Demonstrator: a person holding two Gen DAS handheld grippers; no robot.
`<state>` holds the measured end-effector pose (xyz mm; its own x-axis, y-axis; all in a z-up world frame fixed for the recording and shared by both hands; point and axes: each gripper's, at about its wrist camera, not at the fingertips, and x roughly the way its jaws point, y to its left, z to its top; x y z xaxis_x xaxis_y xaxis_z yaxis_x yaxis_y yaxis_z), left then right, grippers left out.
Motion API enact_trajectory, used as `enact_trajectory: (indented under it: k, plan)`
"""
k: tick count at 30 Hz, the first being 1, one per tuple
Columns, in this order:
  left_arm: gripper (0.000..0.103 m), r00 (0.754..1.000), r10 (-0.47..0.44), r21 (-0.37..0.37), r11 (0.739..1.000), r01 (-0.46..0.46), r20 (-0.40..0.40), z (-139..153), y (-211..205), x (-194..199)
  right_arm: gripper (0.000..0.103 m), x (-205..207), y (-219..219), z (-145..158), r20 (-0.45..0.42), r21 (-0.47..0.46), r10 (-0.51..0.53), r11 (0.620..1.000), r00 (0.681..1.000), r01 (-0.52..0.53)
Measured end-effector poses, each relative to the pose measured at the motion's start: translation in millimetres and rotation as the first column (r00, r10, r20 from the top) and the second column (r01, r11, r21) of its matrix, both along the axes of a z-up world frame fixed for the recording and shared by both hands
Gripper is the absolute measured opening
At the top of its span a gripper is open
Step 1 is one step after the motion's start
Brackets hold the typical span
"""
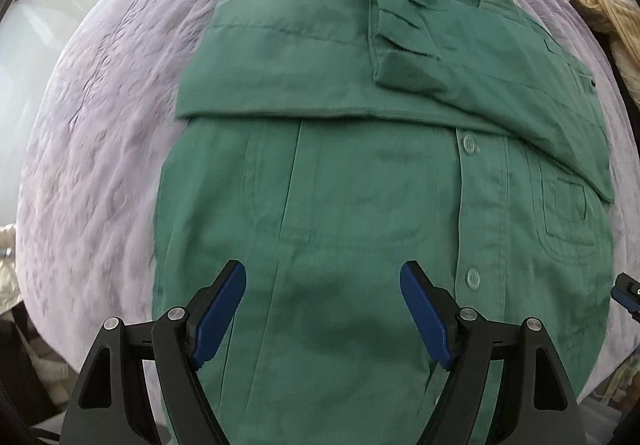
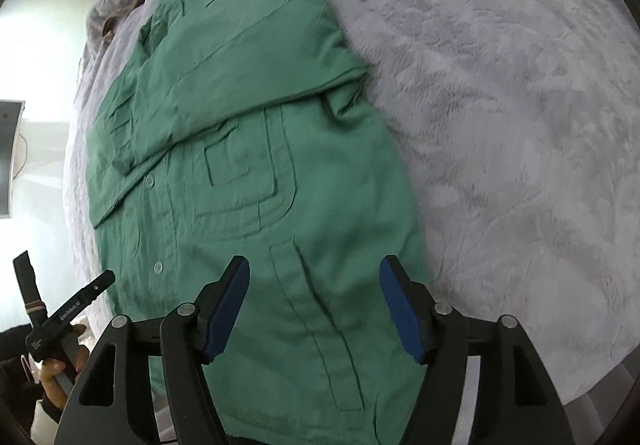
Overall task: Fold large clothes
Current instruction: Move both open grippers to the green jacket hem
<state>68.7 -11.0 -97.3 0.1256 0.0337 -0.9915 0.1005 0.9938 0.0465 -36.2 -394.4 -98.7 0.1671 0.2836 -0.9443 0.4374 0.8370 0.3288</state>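
Note:
A green button-up shirt lies flat on a lilac bedspread, front up, with both sides turned in and a sleeve folded across the chest. My left gripper hovers above the lower front of the shirt, open, nothing between its blue pads. In the right wrist view the same shirt runs away from me, pocket and button placket showing. My right gripper is open over the shirt's lower right part, its pads clear of the cloth.
The lilac bedspread spreads wide to the right of the shirt. A beige cloth bundle lies at the far right edge of the bed. A hand holding the other gripper's handle shows at lower left.

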Motion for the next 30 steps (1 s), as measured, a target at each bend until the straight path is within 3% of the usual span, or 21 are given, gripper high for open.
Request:
enact_trajectory:
  k: [4,6,7,17,30]
  plan:
    - [0.081,0.999,0.033,0.013,0.999,-0.033,-0.001,8,12,-19,0.080,-6,3,-1,-0.018,0.020,0.010,1.000,1.000,-0.010]
    - [0.100,0.999,0.046,0.017,0.999,-0.046,-0.005,10,15,-25,0.080,-9,4,1,-0.026,0.024,0.013,1.000,1.000,-0.012]
    - [0.103,0.998,0.058,0.021,0.998,-0.058,0.000,13,18,-31,0.080,-10,5,1,-0.028,0.027,0.014,1.000,1.000,-0.013]
    - [0.103,0.998,0.063,0.019,0.998,-0.063,-0.019,28,10,-62,0.080,-16,17,6,-0.039,0.015,-0.001,1.000,0.999,0.002]
    - [0.103,1.000,0.003,0.009,1.000,-0.003,-0.017,17,24,-70,0.080,-47,44,6,-0.064,-0.003,-0.085,0.996,0.994,0.084]
